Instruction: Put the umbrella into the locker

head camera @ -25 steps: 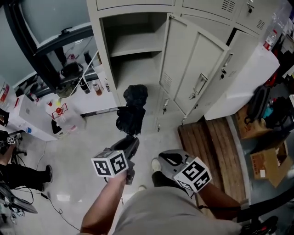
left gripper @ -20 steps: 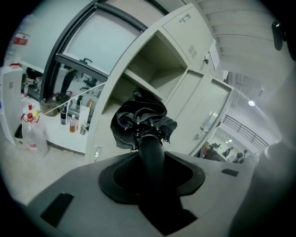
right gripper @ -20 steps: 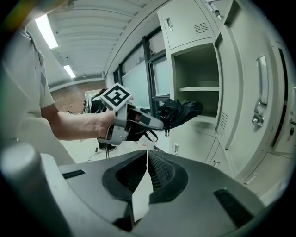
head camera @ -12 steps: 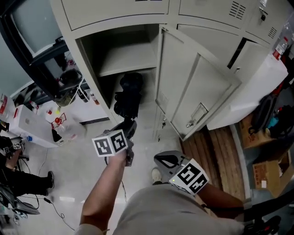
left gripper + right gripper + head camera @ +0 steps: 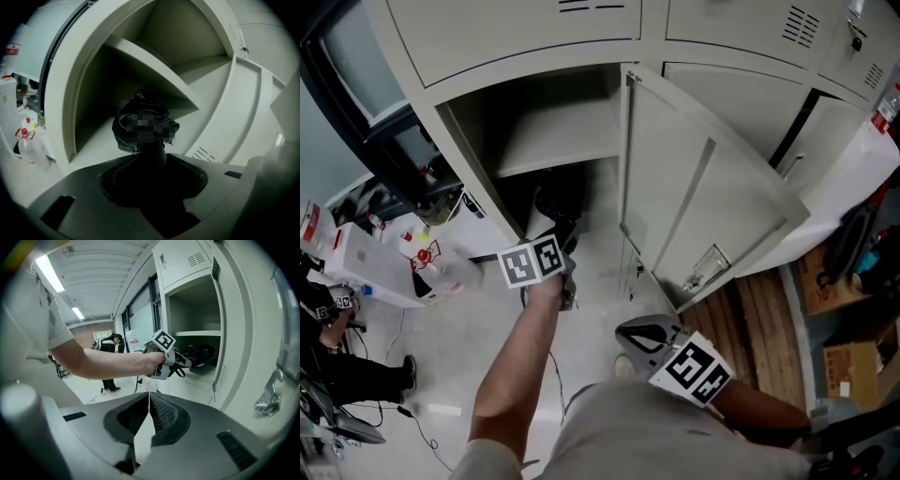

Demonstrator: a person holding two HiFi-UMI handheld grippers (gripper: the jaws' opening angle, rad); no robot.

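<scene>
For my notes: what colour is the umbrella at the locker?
The umbrella is black, seen best in the left gripper view.

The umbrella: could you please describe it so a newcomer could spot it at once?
Find the beige locker whose door stands open. Under its shelf, the left hand-held gripper holds the folded umbrella, the only black, crumpled bundle against the pale metal.

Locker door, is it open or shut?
Open. The locker door stands swung out, so the shelf inside shows, with the black umbrella poking in below it.
</scene>
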